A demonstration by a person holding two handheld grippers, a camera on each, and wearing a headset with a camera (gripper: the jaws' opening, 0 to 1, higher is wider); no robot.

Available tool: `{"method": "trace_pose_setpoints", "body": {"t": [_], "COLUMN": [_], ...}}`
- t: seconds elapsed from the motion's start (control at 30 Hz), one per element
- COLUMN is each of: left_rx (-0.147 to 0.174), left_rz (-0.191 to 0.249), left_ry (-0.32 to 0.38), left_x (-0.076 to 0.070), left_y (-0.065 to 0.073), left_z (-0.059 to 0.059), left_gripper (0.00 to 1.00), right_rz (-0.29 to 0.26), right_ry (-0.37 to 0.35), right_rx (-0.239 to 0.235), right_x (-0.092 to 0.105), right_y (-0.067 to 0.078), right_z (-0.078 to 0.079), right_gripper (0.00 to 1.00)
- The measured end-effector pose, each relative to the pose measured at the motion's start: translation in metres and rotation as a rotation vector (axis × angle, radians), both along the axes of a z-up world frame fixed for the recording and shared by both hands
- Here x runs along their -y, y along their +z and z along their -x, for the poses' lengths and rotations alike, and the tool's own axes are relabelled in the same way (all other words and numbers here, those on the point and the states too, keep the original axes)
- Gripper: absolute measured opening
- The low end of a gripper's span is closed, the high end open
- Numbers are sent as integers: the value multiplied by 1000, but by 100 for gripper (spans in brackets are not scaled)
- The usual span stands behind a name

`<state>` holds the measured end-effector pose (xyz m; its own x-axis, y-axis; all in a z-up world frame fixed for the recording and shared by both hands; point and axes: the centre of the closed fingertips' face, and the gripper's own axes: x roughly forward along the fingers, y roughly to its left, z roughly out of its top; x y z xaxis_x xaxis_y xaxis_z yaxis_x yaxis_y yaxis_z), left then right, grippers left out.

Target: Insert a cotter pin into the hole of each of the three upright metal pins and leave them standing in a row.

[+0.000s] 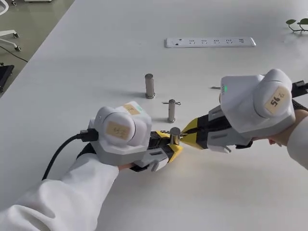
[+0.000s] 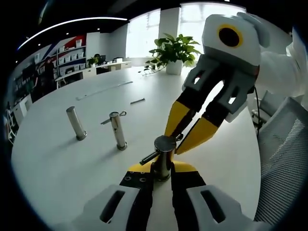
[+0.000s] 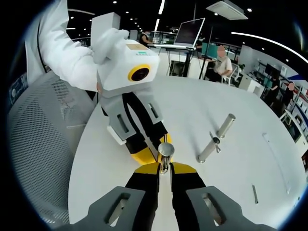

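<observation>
Three upright metal pins stand in a row on the white table. The far pin (image 1: 149,85) is bare, and the middle pin (image 1: 172,110) has a cotter pin (image 1: 171,102) through its top. My left gripper (image 1: 173,144) is shut on the near pin (image 1: 175,135), gripping it low (image 2: 163,159). A cotter pin (image 2: 150,157) pokes through this pin's head. My right gripper (image 1: 185,134) comes in from the right, its yellow tips shut on that cotter pin's other end, right against the near pin (image 3: 165,153).
A loose cotter pin (image 1: 215,88) lies on the table behind my right gripper. A white power strip (image 1: 210,42) lies farther back, and a small plant (image 1: 297,23) sits at the far right. The table's left edge runs along a green floor.
</observation>
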<state>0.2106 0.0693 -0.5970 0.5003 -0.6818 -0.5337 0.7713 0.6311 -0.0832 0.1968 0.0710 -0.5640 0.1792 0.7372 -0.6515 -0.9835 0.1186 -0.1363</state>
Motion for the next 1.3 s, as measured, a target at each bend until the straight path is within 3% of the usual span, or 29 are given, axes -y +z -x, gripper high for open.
{"method": "trace_pose_setpoints", "body": {"t": [0.07,0.27,0.47,1.0,1.17,1.3], "left_rx": [-1,-1,-4,-1,-21,-12], "left_rz": [0,-1,-2,-6,4,-7], "left_ry": [-1,-2,-3,-5,9,2], "left_x": [0,0,0,0,0,0], "left_y": [0,0,0,0,0,0], "left_z": [0,0,0,0,-1,-1], "left_gripper": [12,12,12,12,12,12], "right_rz": [-4,-19,-39,-47,-40,-49], "right_ry": [-6,-33,-43,-43,-38,-44], "right_rx": [5,2,-40,-32,-26,-40], "right_x": [1,9,14,4,2,0], "right_y": [2,6,5,1,2,4], "right_z": [0,-4,-3,-7,-5,-3], "right_gripper": [8,4,0,0,0,0]}}
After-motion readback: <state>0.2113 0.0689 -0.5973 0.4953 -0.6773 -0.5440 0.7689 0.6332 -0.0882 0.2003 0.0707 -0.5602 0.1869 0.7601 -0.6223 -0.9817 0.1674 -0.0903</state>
